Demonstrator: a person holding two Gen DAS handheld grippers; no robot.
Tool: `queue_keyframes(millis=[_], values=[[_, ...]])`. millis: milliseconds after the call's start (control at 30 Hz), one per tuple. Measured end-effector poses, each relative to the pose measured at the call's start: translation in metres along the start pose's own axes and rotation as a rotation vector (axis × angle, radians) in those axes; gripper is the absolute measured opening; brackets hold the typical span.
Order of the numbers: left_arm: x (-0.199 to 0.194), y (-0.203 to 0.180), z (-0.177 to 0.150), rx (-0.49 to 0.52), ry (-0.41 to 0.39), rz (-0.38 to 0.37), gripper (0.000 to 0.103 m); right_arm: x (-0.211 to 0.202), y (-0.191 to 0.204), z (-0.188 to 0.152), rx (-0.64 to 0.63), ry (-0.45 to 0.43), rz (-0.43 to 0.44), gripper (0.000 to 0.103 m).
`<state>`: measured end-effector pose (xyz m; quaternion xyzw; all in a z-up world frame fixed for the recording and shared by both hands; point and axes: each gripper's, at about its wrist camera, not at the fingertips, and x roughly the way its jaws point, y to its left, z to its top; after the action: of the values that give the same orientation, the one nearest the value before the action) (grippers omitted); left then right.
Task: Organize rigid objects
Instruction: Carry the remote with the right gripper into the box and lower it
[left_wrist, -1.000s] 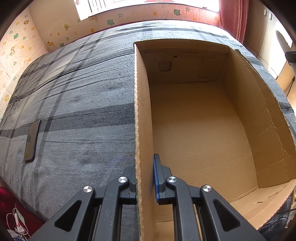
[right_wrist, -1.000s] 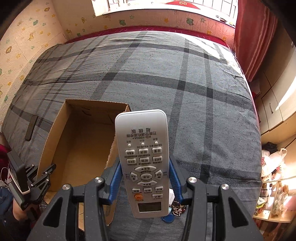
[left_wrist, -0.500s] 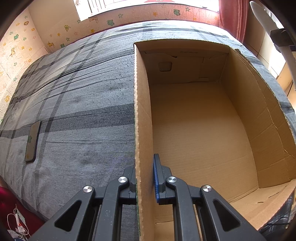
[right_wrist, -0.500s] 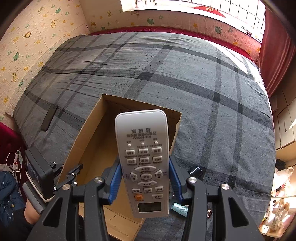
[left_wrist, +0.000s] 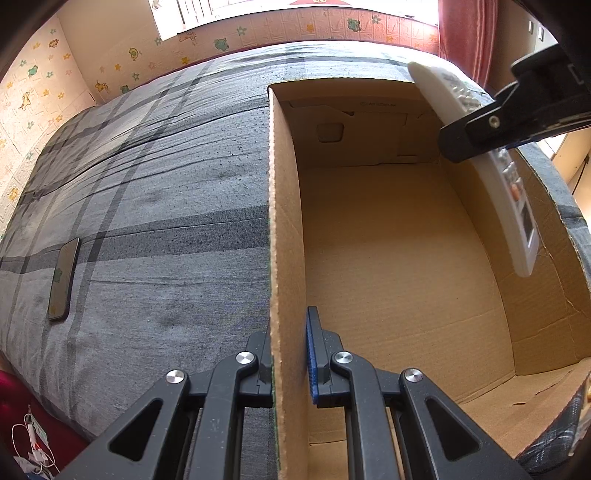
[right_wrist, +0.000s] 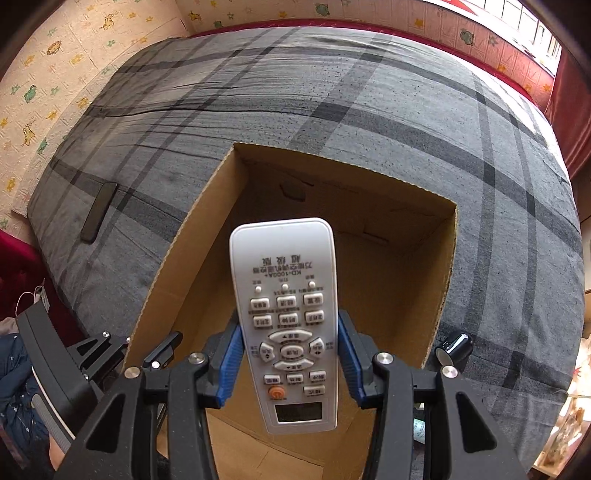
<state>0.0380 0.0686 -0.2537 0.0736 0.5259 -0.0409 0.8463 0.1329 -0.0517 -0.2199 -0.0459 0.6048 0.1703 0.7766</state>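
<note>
- Remote control (right_wrist: 283, 321) is pinched at its sides by the right gripper (right_wrist: 290, 360), and has swung from beside the cardboard box (right_wrist: 441, 273) to directly above its open interior.
- In the left view the remote (left_wrist: 513, 192) has newly entered, over the right wall.
- Left gripper (left_wrist: 290, 354) still clamps the box's left wall (left_wrist: 282, 229), steadying it.
- Lowering and release appear next; a phone (left_wrist: 63, 280) waits on the bed (left_wrist: 166, 206).

The left gripper (left_wrist: 289, 354) stands with its fingers straddling the cardboard box wall (left_wrist: 280, 236), one on each side and closed against it, while the right gripper (right_wrist: 290, 356) clamps the white remote (right_wrist: 286, 321) between its blue pads (right_wrist: 229, 354), pointing forward past its fingertips.
</note>
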Motion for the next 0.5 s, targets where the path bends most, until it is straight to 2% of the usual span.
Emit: queue_keyframes(millis=[500], values=[[0.0,0.0,0.001,-0.005,0.002,-0.007,0.012,0.094,0.001,0.02,0.08,0.172,0.041,0.051]])
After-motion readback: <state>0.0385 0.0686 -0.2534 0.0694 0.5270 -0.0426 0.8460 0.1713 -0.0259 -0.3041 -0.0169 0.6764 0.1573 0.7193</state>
